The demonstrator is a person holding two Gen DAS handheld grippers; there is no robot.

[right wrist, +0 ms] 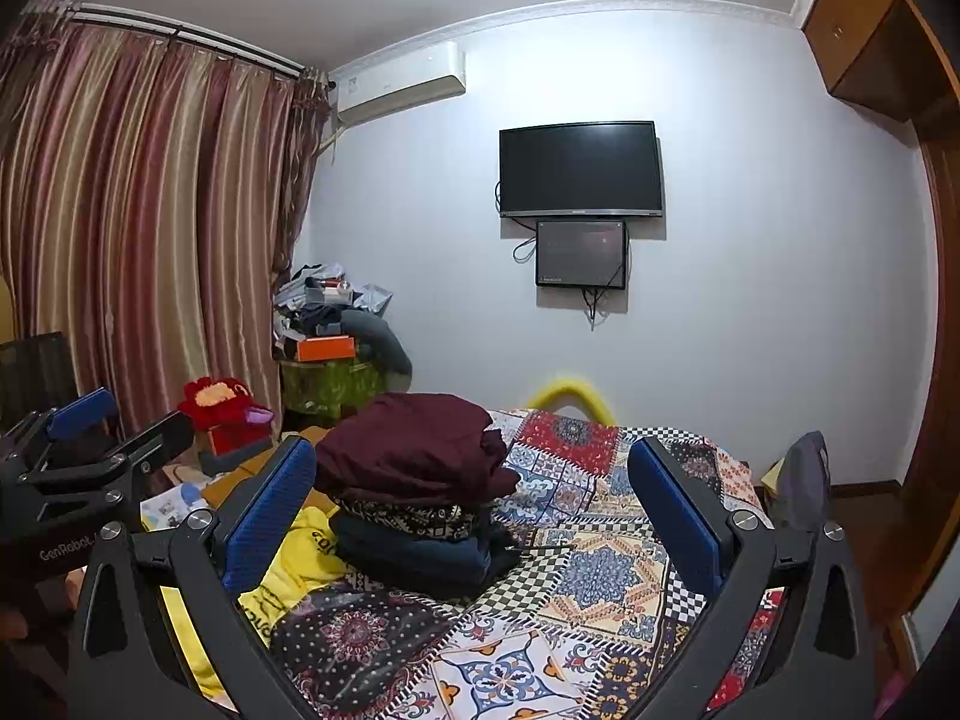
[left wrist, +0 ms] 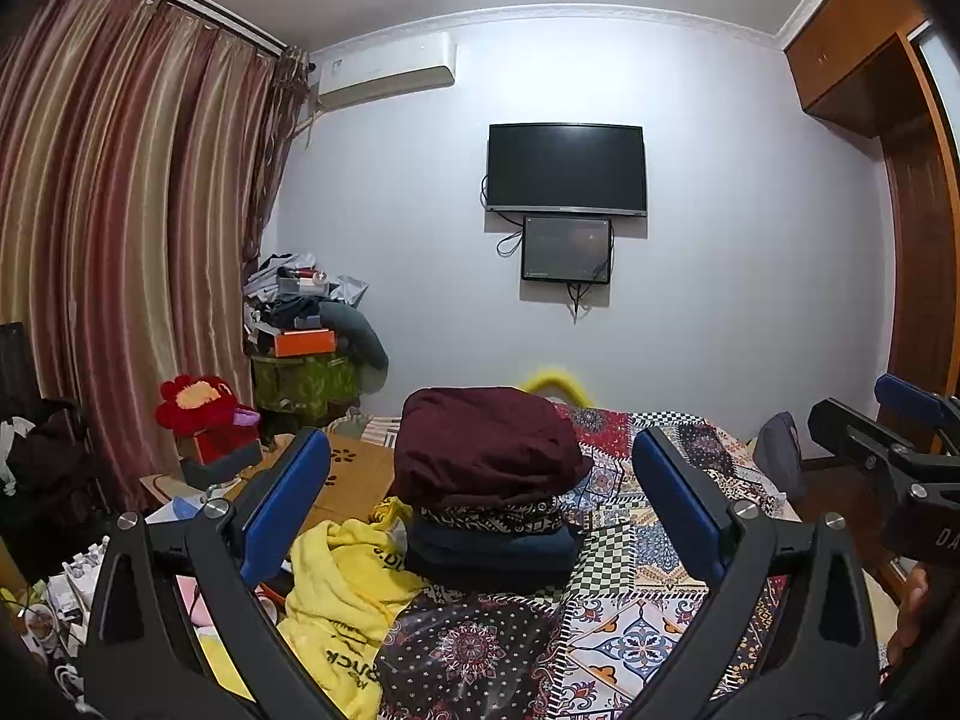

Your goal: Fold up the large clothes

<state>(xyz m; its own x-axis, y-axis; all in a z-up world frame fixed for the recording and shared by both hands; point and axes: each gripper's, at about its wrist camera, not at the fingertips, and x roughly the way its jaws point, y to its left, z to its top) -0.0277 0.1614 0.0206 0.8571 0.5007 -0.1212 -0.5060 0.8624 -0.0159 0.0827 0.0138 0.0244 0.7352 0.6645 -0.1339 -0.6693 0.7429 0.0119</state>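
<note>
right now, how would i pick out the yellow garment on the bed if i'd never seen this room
Find the bed with the patchwork cover under the wall television. On it stands a stack of folded clothes topped by a dark red piece. The yellow garment lies crumpled against the stack's left side, the only bright yellow, unfolded cloth, with black lettering.

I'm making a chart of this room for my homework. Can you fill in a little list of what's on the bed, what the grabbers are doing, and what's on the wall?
place: bedroom, patchwork bedspread
folded stack: maroon garment on top, patterned piece, dark blue piece below
unfolded: yellow garment beside the stack, crumpled
left gripper: open, holding nothing
right gripper: open, holding nothing
wall: television, smaller screen under it
corner: red plush toy
</note>
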